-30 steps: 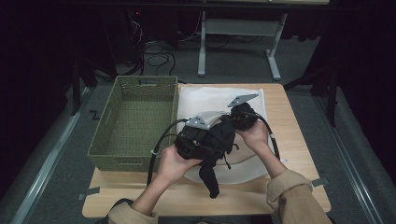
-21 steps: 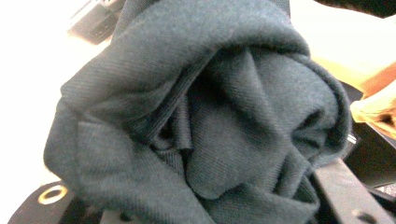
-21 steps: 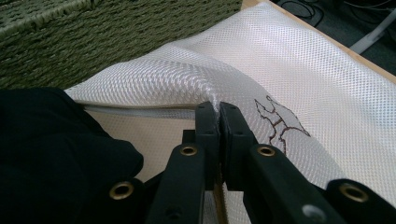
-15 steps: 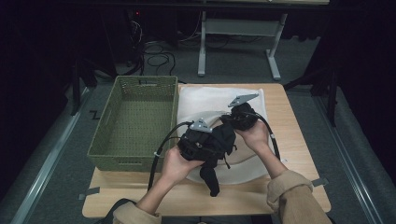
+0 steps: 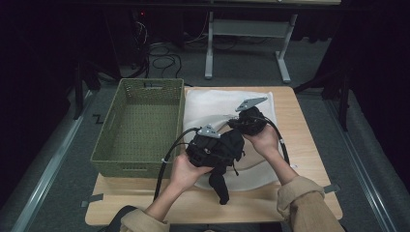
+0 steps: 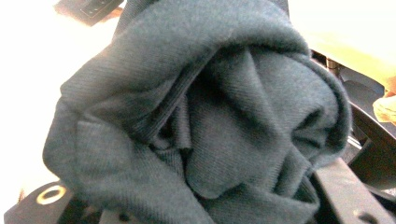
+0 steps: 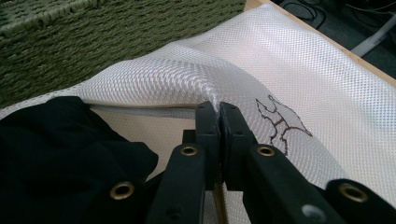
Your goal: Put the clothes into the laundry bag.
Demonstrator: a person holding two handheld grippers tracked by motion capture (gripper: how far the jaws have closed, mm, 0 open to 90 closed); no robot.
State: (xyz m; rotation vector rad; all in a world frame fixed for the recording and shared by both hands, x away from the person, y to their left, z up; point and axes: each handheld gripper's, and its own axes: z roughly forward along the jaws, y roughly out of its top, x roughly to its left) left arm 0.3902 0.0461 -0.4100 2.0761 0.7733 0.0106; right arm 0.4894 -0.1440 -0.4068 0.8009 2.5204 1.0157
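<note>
My left gripper [image 5: 212, 147] is shut on a bunched dark grey garment [image 6: 210, 116], held above the table's front middle, and a tail of the cloth [image 5: 220, 186] hangs below it. A white mesh bag [image 5: 217, 104] lies on the table. Just right of the bundle, my right gripper [image 7: 218, 109] is shut on the bag's upper edge [image 7: 205, 88] and lifts it, so the mouth gapes toward the garment [image 7: 56, 154]. In the high view the right gripper [image 5: 244, 121] sits close beside the bundle.
A green woven basket [image 5: 140, 121] stands on the left part of the wooden table [image 5: 304, 145], its wall [image 7: 116, 37] right beside the bag. Table legs and cables lie on the grey floor beyond the far edge.
The left hand with the bundle has edged a little to the right, toward the bag. The right gripper has kept still with the bag's edge pinched.
</note>
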